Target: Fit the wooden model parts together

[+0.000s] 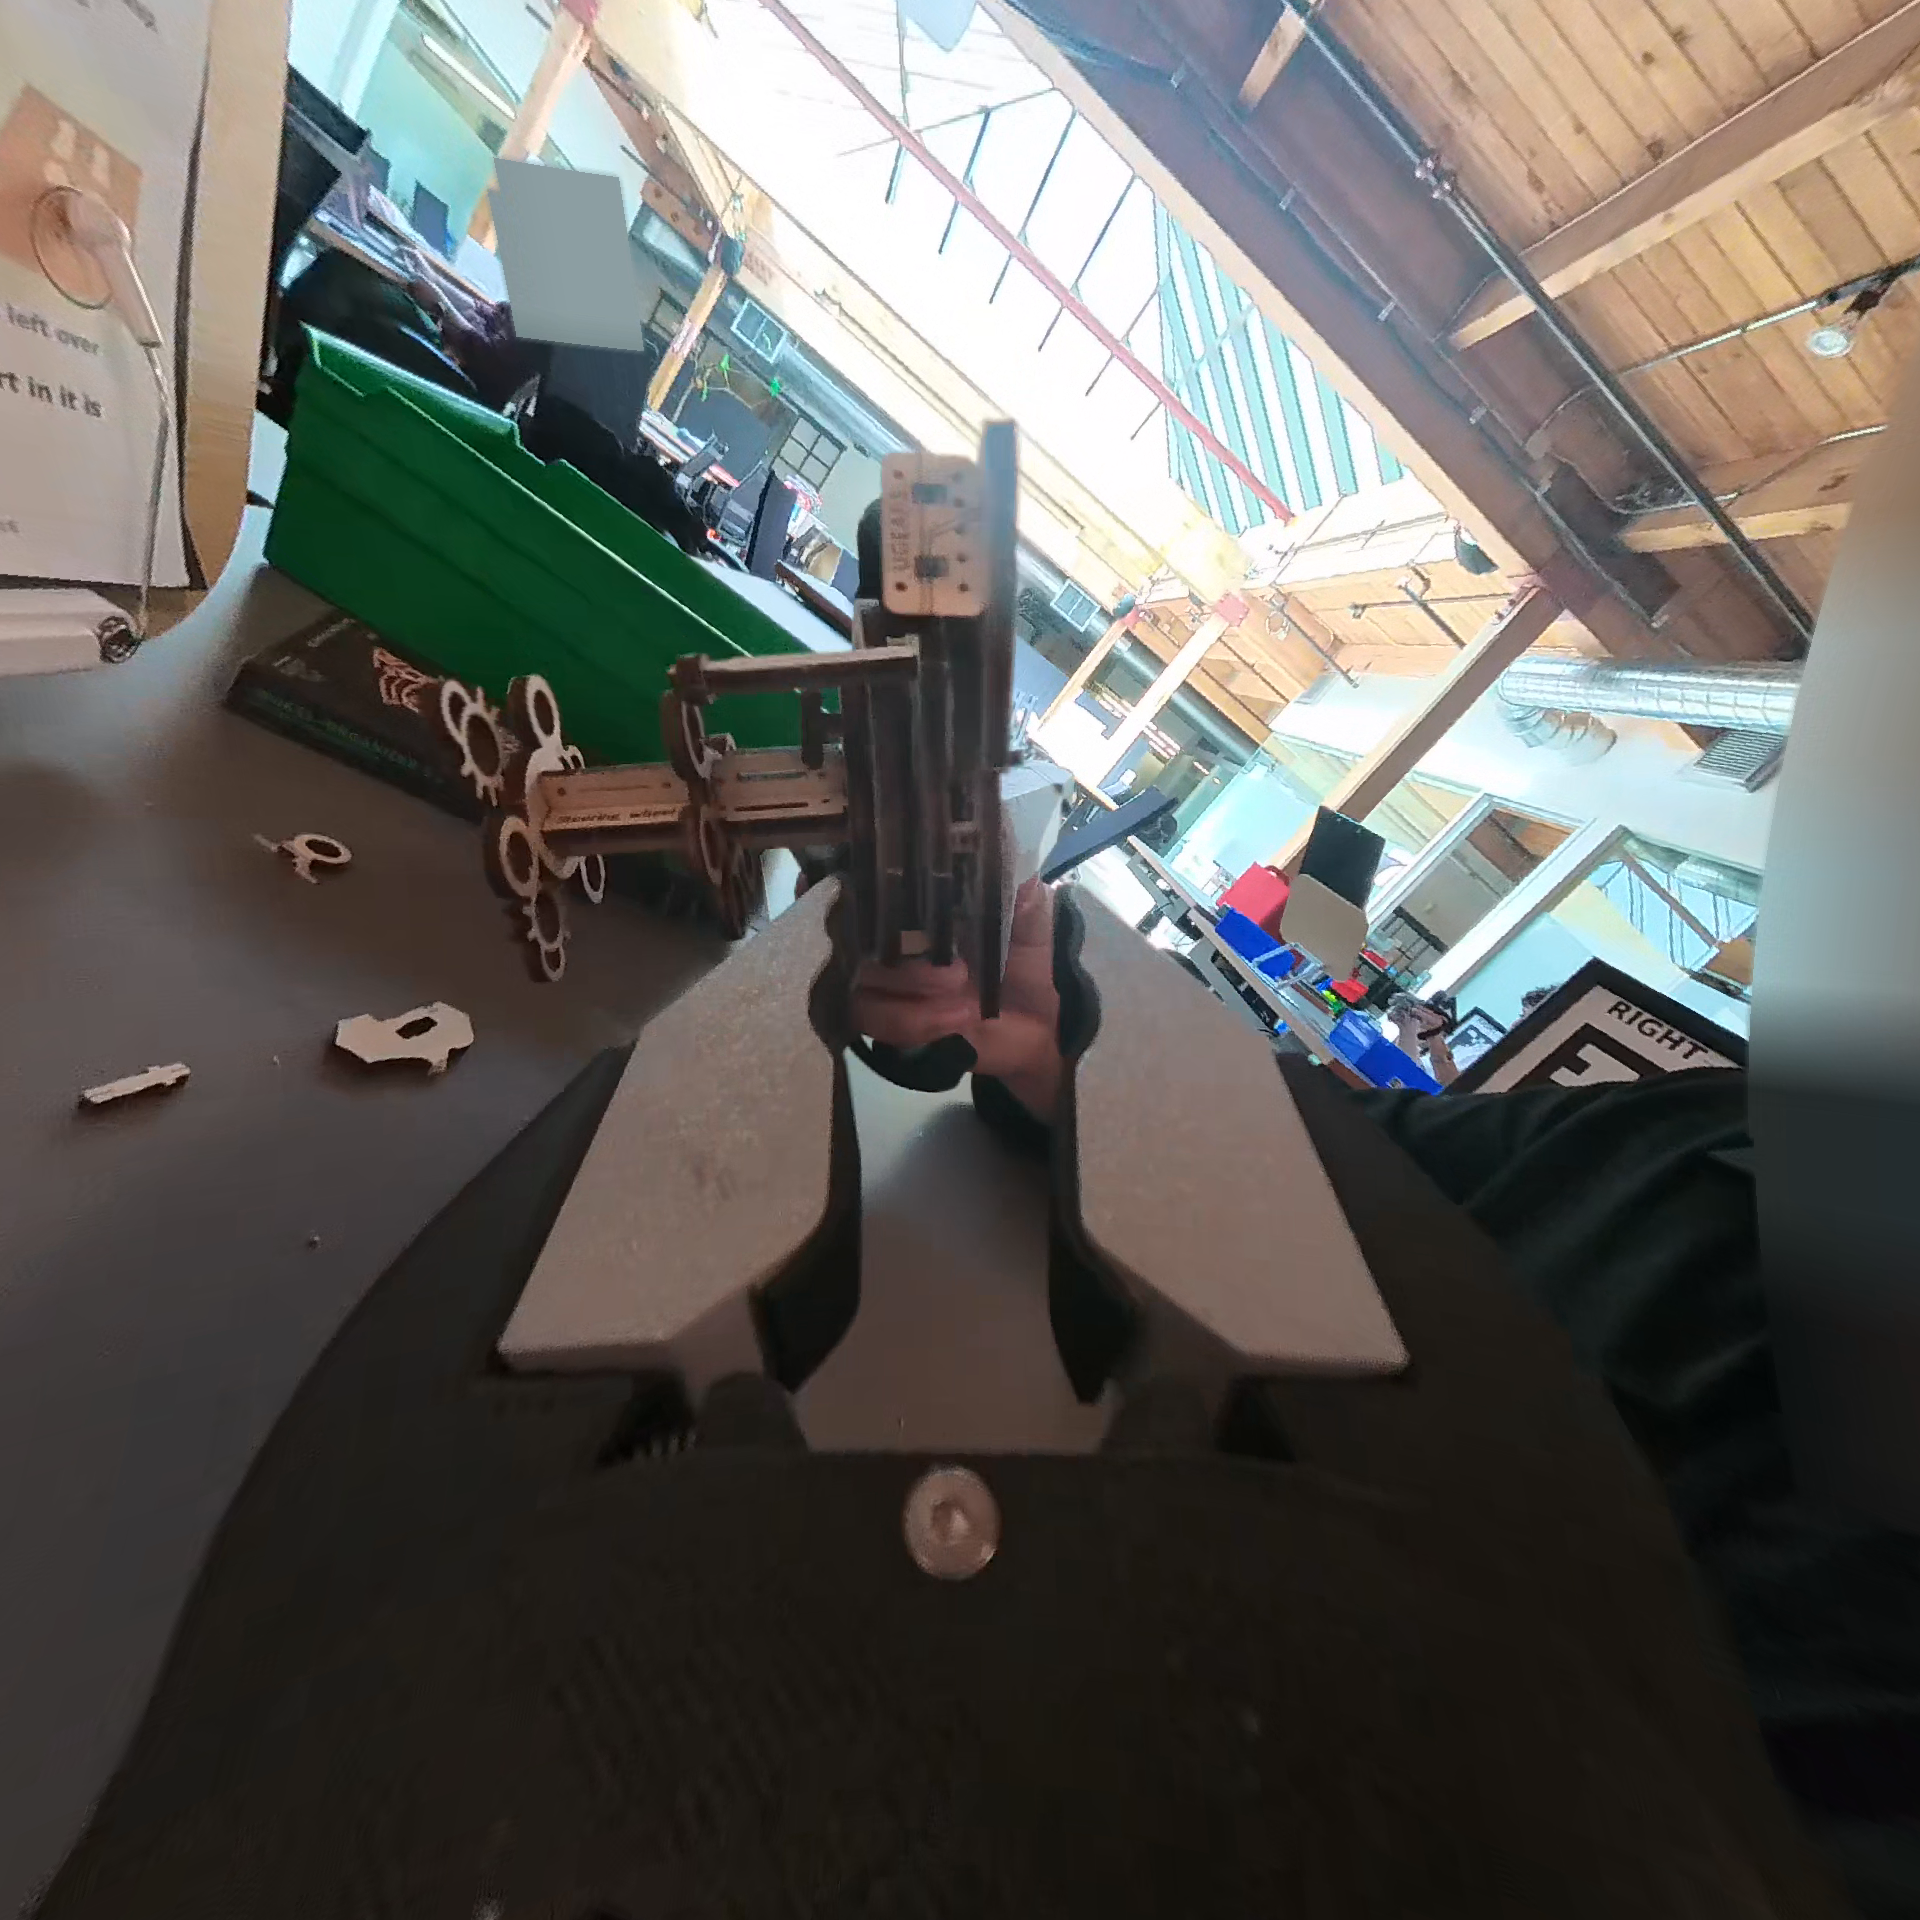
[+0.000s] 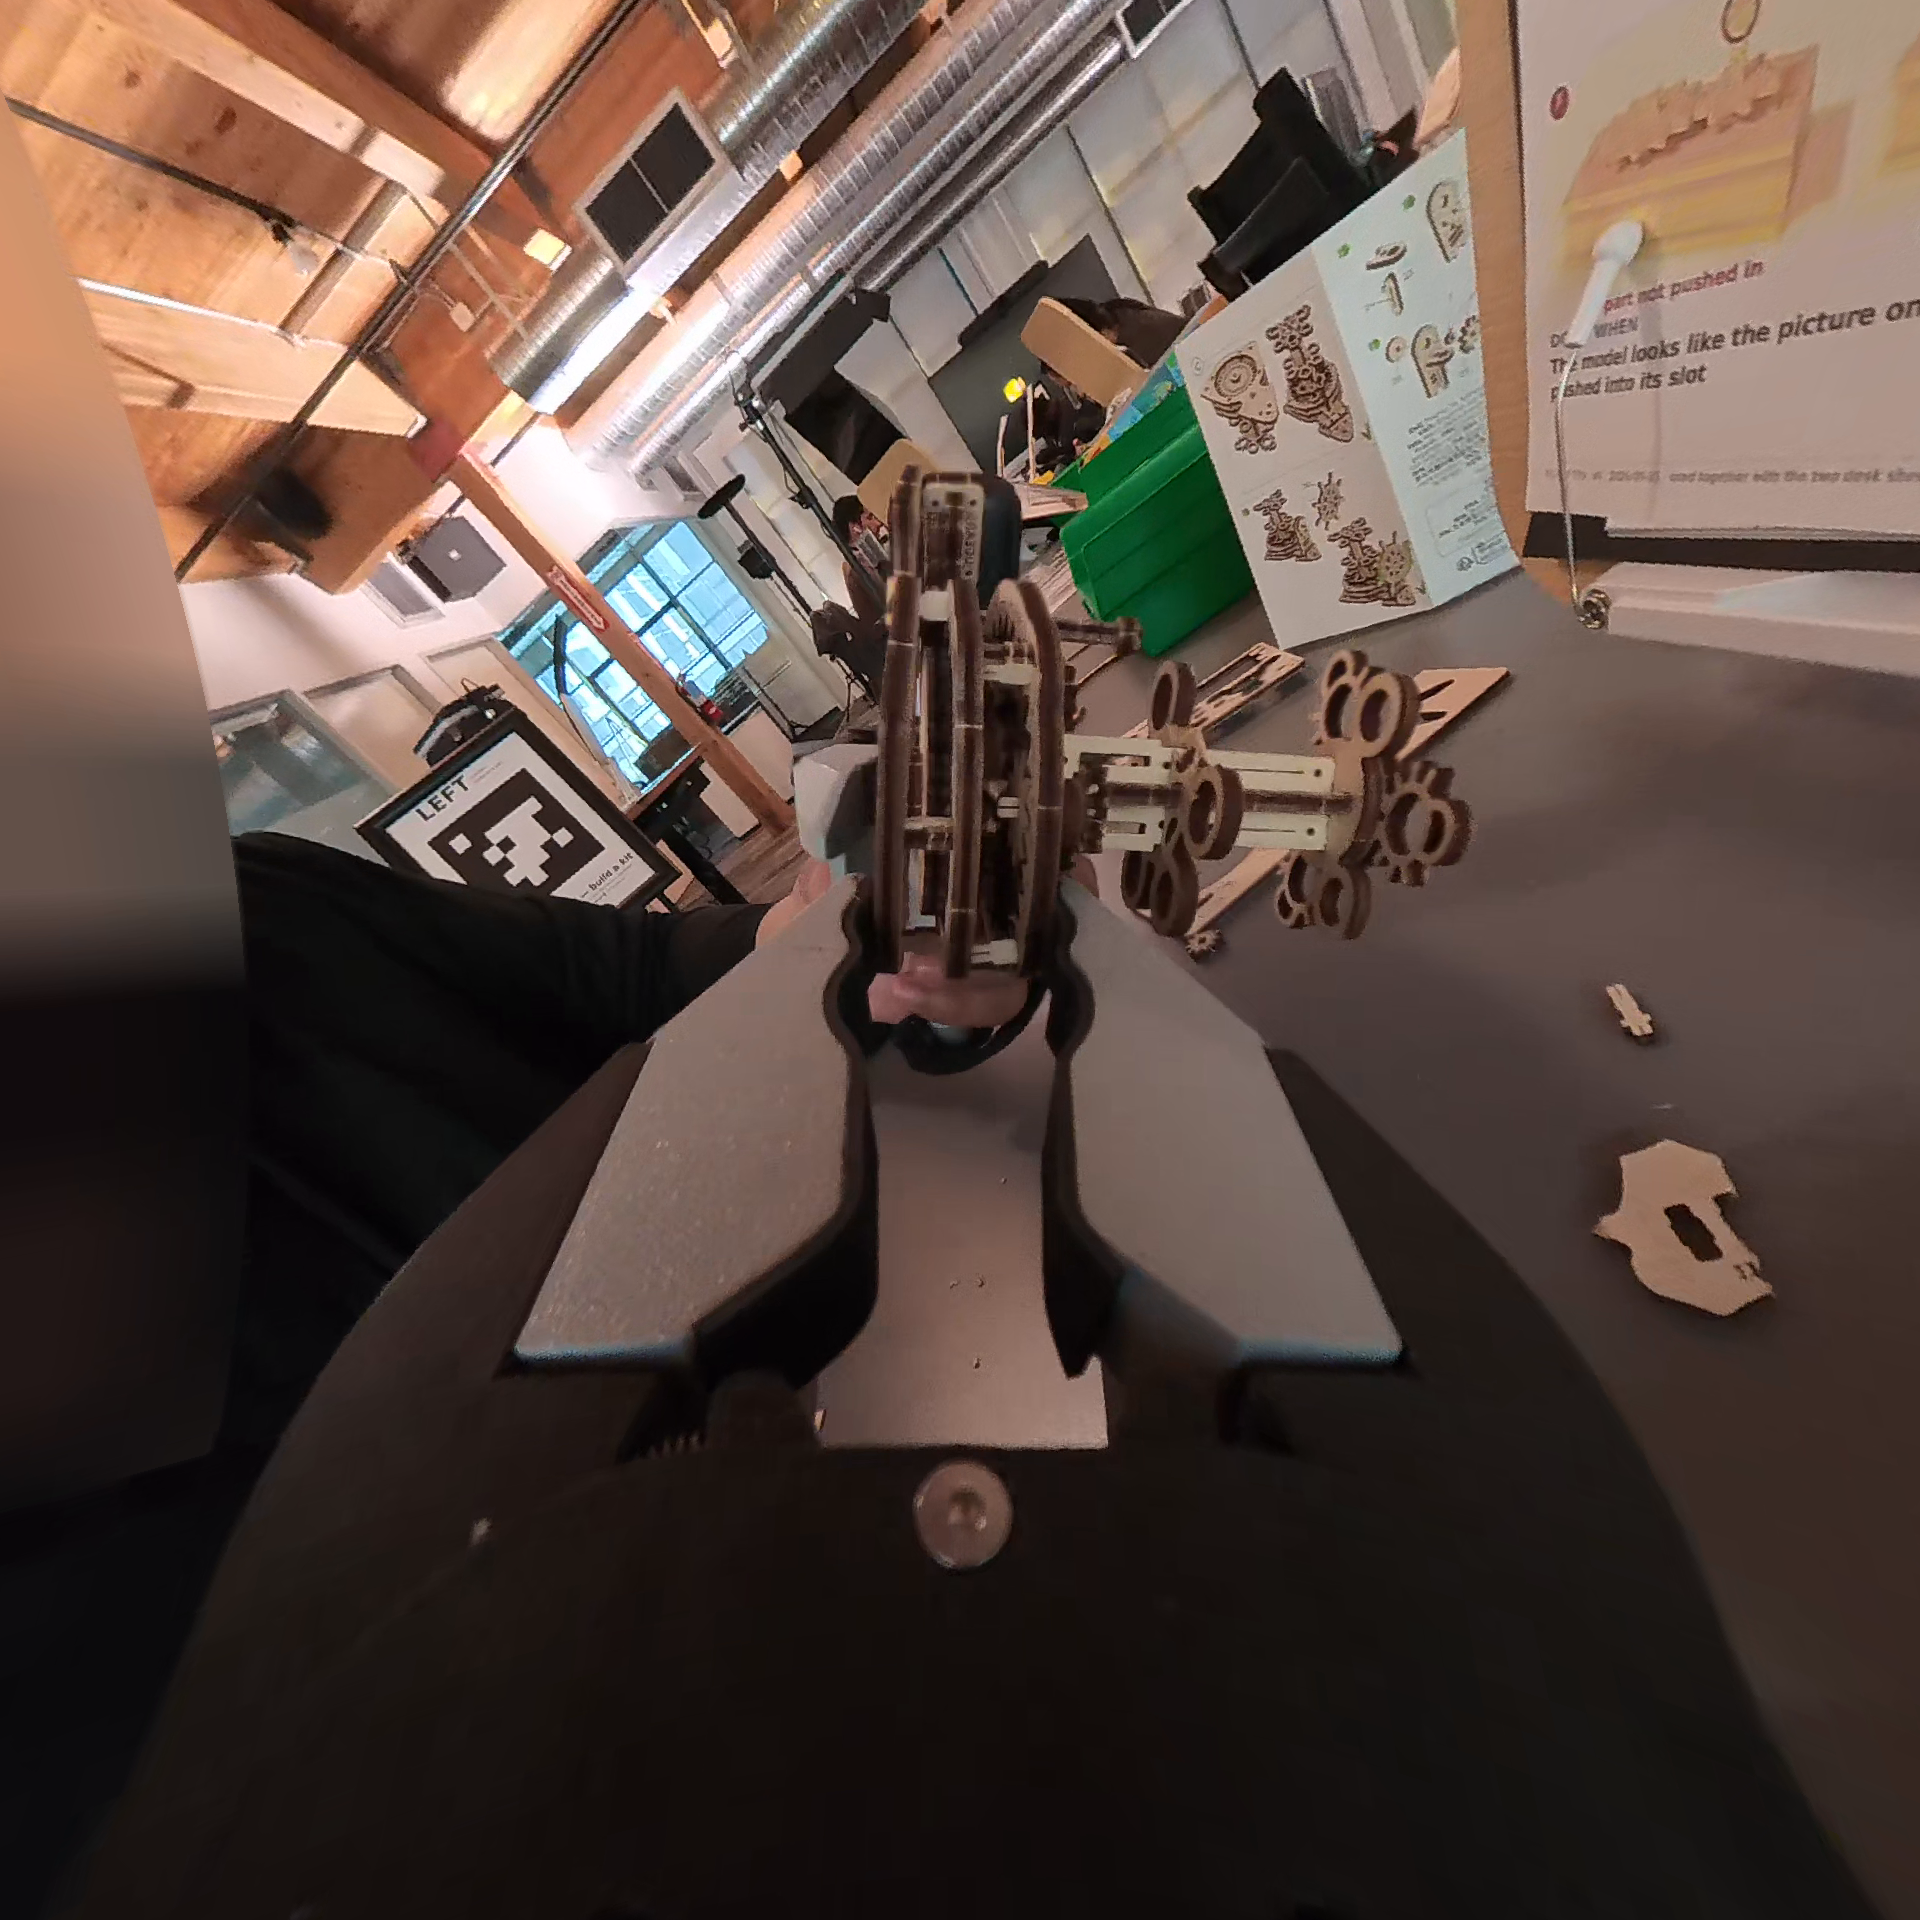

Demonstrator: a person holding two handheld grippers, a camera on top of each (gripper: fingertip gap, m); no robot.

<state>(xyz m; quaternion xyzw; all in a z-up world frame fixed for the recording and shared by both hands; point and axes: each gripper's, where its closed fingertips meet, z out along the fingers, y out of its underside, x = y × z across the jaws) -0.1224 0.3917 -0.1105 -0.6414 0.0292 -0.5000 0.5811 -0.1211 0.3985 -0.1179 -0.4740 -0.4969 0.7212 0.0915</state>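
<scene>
The wooden model (image 1: pixel 914 748) is held up in the air above the dark table (image 1: pixel 208 1039), between the two grippers. It is made of many thin flat wood pieces with dark brown burnt edges. Its main body is a stack of flat plates standing on edge, close together like slices. A small pale plate with little holes sits at the very top. From one side of the body a long pale bar sticks out sideways. On the bar sit flower-shaped pieces with round holes, one near the middle and a bigger bunch at the far end. A thin dark arm also sticks out higher up.

The left gripper (image 1: pixel 940 971) pinches the bottom of the stacked plates, with its two grey fingers squeezed in on each side. The right gripper (image 2: pixel 956 961) pinches the same wooden model (image 2: pixel 977 769) from the other side, again low down on the plates. The two grippers face each other.

On the table lie loose wood bits: a flat piece with a dark slot (image 2: pixel 1683 1226), a tiny stick piece (image 2: pixel 1629 1011), and a small curly piece (image 1: pixel 309 854). Green bins (image 1: pixel 499 540) stand at the back of the table. A white box with model drawings (image 2: pixel 1371 436) stands near them, and a sheet of instructions (image 2: pixel 1725 260) hangs at the side.
</scene>
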